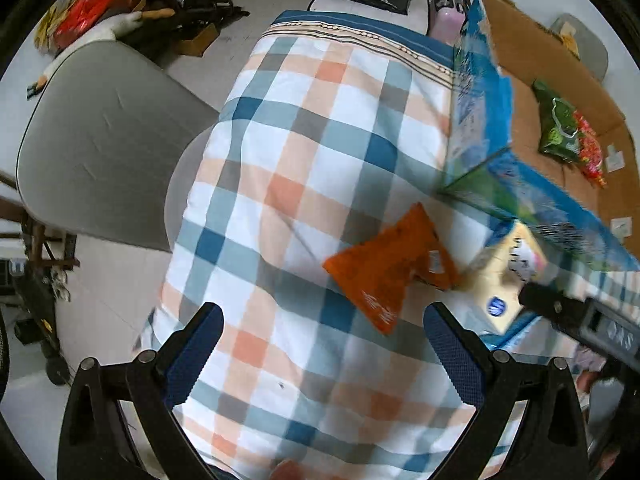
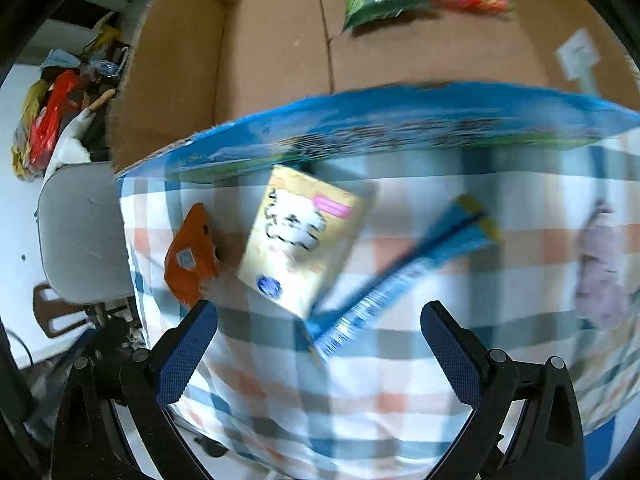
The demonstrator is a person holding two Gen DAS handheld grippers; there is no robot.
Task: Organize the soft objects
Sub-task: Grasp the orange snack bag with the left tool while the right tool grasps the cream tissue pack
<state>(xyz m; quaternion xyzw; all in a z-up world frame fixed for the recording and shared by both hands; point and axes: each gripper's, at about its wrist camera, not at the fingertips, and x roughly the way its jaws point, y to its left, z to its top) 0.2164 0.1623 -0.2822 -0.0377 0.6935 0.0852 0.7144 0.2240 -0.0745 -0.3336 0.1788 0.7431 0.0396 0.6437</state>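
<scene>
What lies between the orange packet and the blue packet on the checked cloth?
The yellow packet lies between the orange packet and the blue packet, clearest in the right wrist view; its lower corner meets or overlaps the blue one.

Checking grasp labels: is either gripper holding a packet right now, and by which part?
Nothing is held: the left gripper and right gripper are both open and empty.

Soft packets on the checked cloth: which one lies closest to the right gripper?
The long blue packet: its near end reaches almost between the open right gripper fingers, while the yellow packet and orange packet lie farther back.
</scene>
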